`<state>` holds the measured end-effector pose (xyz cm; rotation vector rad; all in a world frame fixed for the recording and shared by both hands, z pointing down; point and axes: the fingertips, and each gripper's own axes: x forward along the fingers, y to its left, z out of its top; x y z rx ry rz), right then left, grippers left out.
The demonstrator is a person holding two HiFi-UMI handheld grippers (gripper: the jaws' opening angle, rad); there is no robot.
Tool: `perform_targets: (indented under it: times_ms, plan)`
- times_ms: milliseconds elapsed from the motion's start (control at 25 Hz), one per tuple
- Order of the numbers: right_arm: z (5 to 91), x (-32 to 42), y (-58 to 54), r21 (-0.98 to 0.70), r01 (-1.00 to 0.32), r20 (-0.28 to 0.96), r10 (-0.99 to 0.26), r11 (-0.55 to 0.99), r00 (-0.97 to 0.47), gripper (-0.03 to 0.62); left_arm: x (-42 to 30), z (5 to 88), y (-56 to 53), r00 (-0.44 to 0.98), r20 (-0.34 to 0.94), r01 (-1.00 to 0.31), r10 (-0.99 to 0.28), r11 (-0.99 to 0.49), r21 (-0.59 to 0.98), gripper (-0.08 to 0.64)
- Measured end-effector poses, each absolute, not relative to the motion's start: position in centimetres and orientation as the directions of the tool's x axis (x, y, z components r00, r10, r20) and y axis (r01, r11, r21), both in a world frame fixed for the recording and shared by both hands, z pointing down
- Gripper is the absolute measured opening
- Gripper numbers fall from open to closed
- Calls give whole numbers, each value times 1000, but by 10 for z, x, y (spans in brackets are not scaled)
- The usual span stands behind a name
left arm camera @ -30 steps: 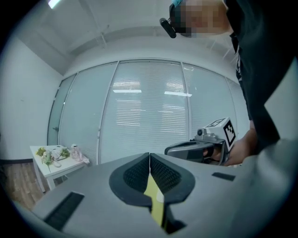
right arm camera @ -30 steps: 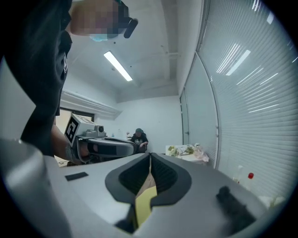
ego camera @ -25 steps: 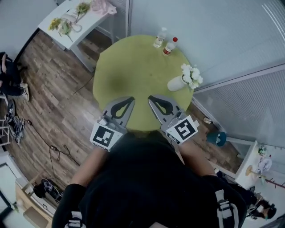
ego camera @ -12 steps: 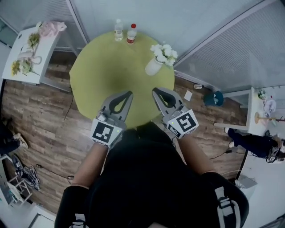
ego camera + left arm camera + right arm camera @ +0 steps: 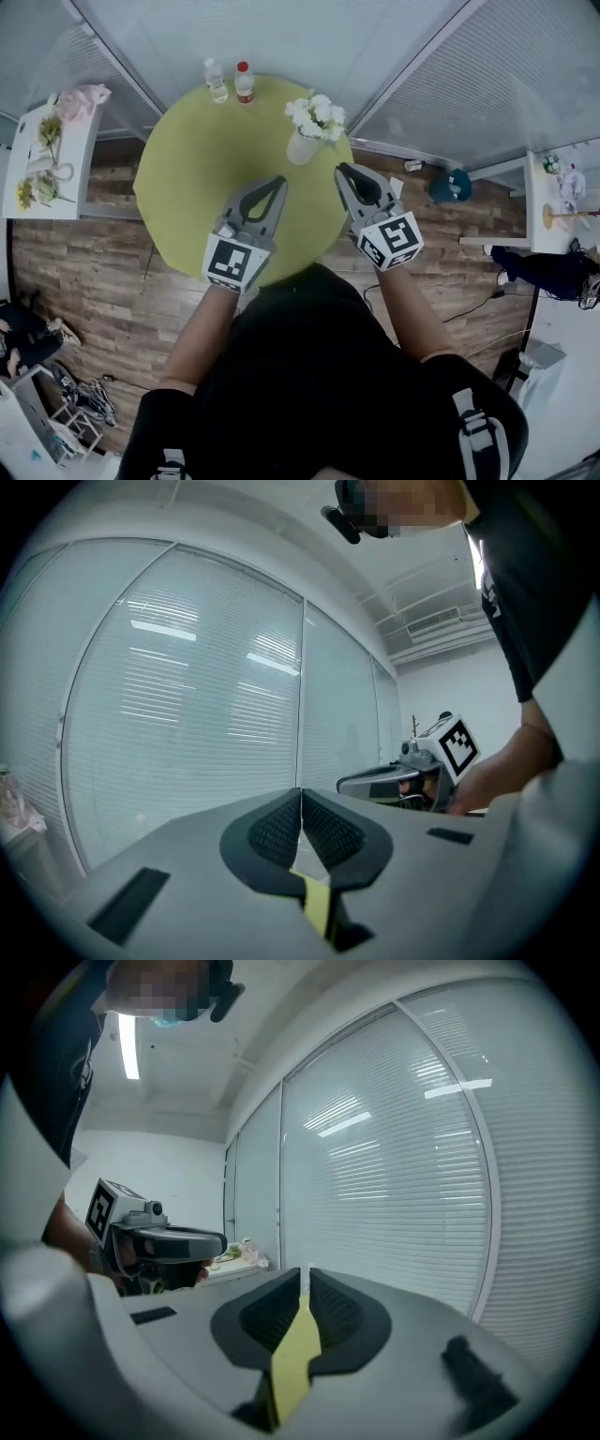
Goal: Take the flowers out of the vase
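Note:
A white vase (image 5: 302,147) with white flowers (image 5: 315,114) stands on the round green table (image 5: 202,169), near its right rim. My left gripper (image 5: 278,182) hangs over the table's near part, shut, with nothing in it. My right gripper (image 5: 341,171) is just right of the vase and a little nearer to me, shut and empty too. In the left gripper view the left gripper (image 5: 301,791) has its pads pressed together; the right gripper (image 5: 392,782) shows at the right. In the right gripper view the right gripper (image 5: 305,1272) has its pads nearly touching, facing window blinds.
Two small bottles (image 5: 230,81) stand at the table's far edge. A white side table (image 5: 52,159) with flowers lies to the left. Glass walls with blinds (image 5: 450,66) close in behind and to the right. A teal object (image 5: 448,185) sits on the wood floor.
The head view has swung, so the table and vase moved left in the picture. Both grippers moved forward toward the vase; the right one now sits close beside it. Both stayed shut.

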<state>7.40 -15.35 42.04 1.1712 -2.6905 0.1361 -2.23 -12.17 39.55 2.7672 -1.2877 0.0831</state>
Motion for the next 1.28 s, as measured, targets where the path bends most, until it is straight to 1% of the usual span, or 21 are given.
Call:
perform_targets:
  times_ms: [400, 440, 600, 840, 960, 1280]
  plan:
    - [454, 109, -223, -15, -769, 274, -737, 639, -618, 31, 21, 421, -191, 662, 131, -748, -738, -663, 39, 15]
    - [458, 112, -229, -13, -770, 281, -737, 638, -615, 43, 26, 423, -198, 661, 135, -748, -738, -663, 33, 15]
    - [474, 122, -250, -21, -777, 303, -736, 629, -605, 132, 43, 434, -218, 664, 149, -744, -733, -667, 33, 15]
    - [503, 124, -278, -35, -768, 345, -713, 640, -610, 184, 53, 450, -239, 649, 176, -756, -740, -654, 37, 14]
    - [515, 122, -289, -37, -755, 363, -695, 655, -621, 196, 54, 456, -247, 636, 189, -767, -748, -640, 46, 15]
    - [534, 108, -306, -63, -702, 365, -638, 710, -678, 196, 50, 471, -261, 600, 228, -795, -767, -604, 60, 14]
